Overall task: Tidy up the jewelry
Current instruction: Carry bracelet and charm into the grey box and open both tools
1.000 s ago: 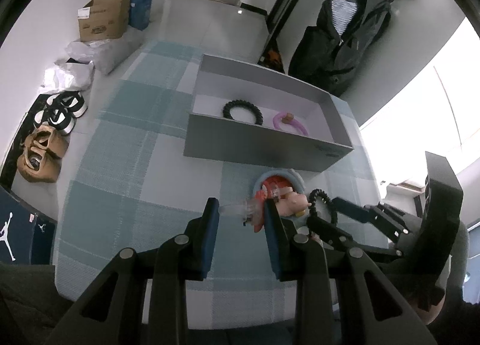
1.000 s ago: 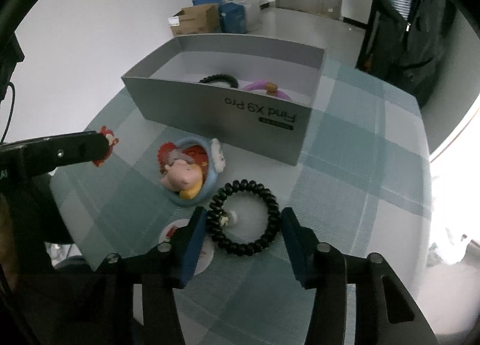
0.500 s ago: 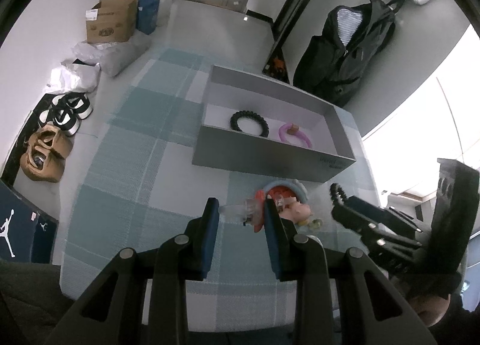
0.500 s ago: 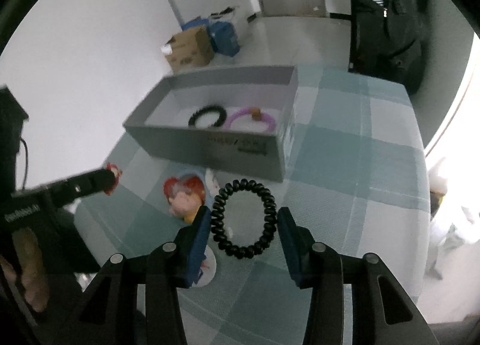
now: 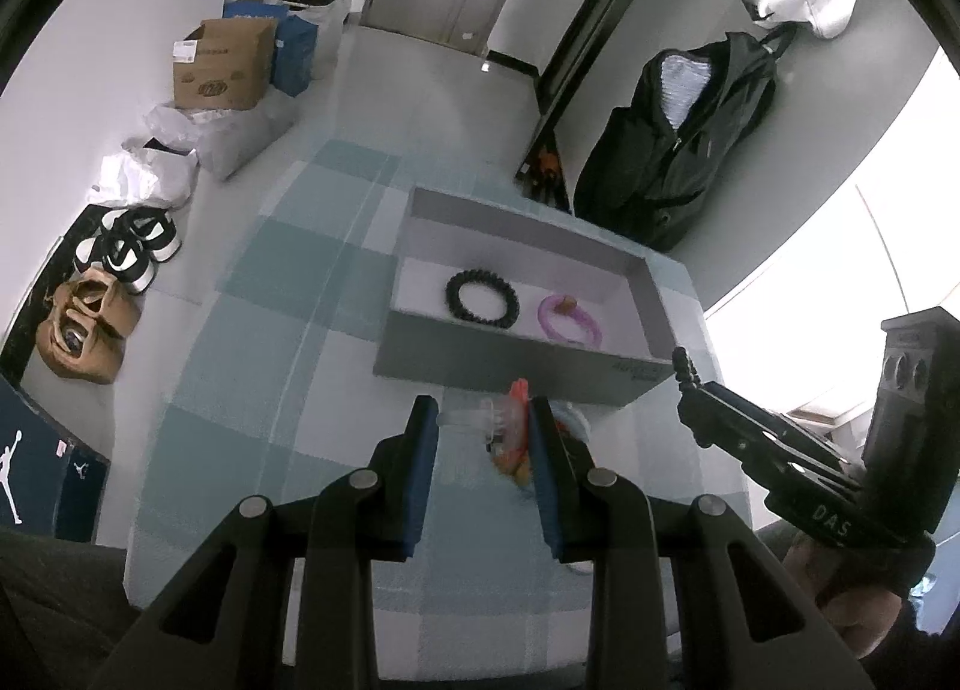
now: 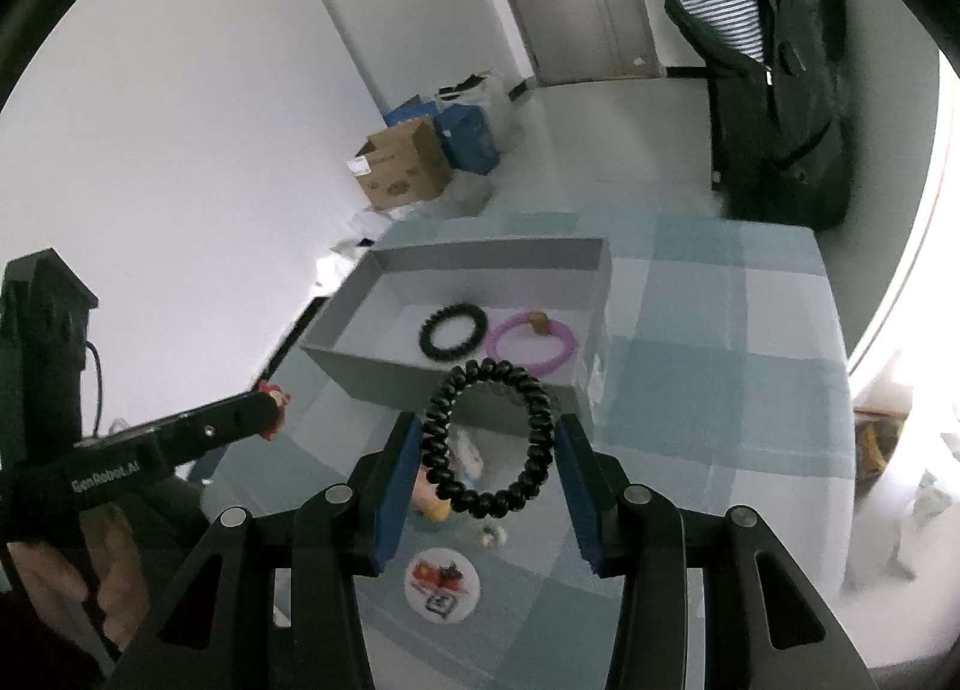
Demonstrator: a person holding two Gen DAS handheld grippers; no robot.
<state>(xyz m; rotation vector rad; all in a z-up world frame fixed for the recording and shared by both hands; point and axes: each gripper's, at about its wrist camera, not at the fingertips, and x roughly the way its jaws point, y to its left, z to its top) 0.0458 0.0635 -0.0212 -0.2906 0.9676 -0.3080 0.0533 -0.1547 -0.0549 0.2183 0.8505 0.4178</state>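
My right gripper (image 6: 486, 453) is shut on a black coil bracelet (image 6: 489, 438) and holds it in the air just in front of the grey box (image 6: 384, 384). The box holds a black bead bracelet (image 6: 453, 330) and a purple ring bracelet (image 6: 531, 342). My left gripper (image 5: 483, 435) is shut on a clear hair clip with a red charm (image 5: 501, 420), raised above the table near the box's front wall (image 5: 498, 369). The left gripper also shows in the right wrist view (image 6: 270, 405). The right gripper shows at the right of the left wrist view (image 5: 684, 372).
A pig-figure ornament (image 6: 435, 495), a small charm (image 6: 492, 534) and a round sticker (image 6: 443, 579) lie on the checked tablecloth (image 6: 720, 390). Cardboard boxes (image 5: 222, 66), bags and shoes (image 5: 129, 249) sit on the floor at left. A black jacket (image 5: 678, 138) hangs behind the table.
Both grippers have risen from the table. The right gripper lifted the black coil bracelet and carried it toward the box. The left gripper lifted the clip toward the box front.
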